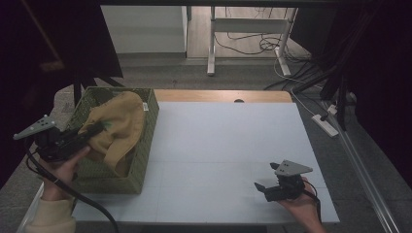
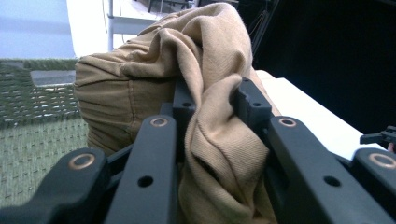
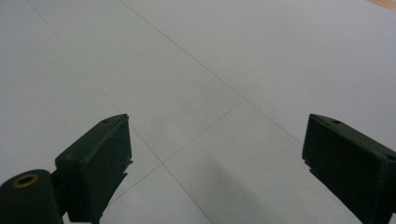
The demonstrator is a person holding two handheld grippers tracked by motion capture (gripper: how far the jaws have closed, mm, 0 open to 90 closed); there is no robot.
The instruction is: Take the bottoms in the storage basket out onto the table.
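The room around me is dark, with a grey floor (image 1: 194, 73), a white desk frame (image 1: 212, 43) standing beyond the far edge of the table, and cables (image 1: 252, 43) tangled on the floor under it. One white power strip (image 1: 324, 124) lies on the floor off the right edge.

The tabletop (image 1: 223, 145) is a pale grey-white sheet marked with thin lines, and a strip of bare wood shows along its far edge. Most of it is bare.

One green woven basket (image 1: 141, 160) sits at the left edge of the tabletop, running from the far left corner toward the near left. One mustard-yellow garment (image 1: 121, 126) is bunched up in it, heaped above the rim and drooping over the wall that faces the table's middle.

I hold two grippers. My left gripper (image 2: 212, 100) hangs over the basket's left side, its jaws clamped on a fold of the garment; in the left gripper view the cloth bulges up between both black jaws and spills down over them. My right gripper (image 3: 215, 154) rests low near the near right corner of the tabletop, jaws spread wide with only the bare sheet between them, well apart from the basket.
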